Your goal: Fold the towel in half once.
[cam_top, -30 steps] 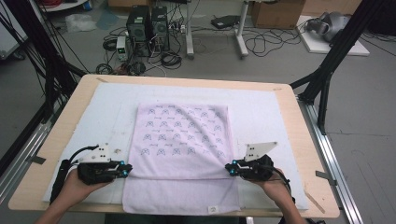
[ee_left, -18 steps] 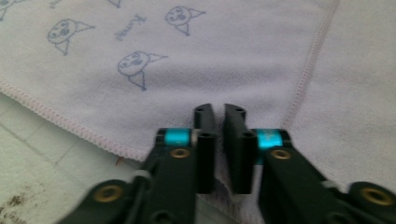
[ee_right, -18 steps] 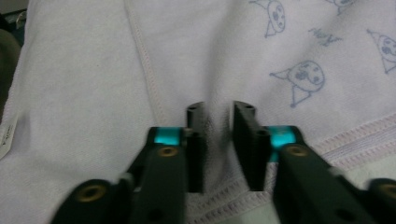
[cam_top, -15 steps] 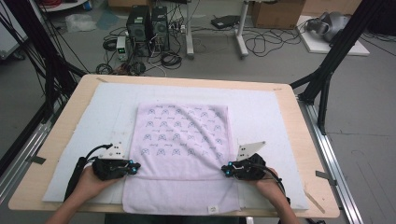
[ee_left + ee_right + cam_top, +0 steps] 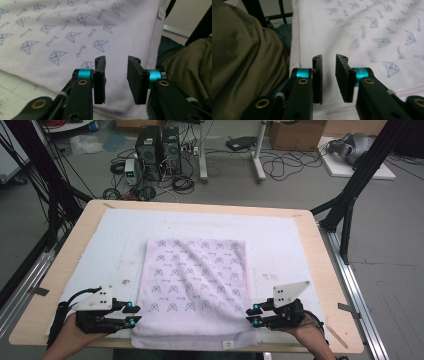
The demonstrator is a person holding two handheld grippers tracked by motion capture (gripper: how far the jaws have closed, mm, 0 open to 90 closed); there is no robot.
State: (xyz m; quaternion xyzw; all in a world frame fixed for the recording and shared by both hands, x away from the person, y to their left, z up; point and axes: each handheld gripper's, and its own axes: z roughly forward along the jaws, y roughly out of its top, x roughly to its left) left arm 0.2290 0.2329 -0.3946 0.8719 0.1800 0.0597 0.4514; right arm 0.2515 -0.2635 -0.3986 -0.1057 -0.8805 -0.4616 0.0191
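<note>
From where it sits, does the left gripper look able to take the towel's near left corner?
Probably yes. The left gripper is right beside the towel near that corner; its jaws have just been opening, nothing is between them, and nothing blocks the way.

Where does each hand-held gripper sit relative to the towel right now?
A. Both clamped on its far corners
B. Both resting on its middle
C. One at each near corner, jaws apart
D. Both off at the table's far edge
C: the left hand-held gripper and right hand-held gripper flank the towel's near corners, jaws parted with no cloth between.
</note>
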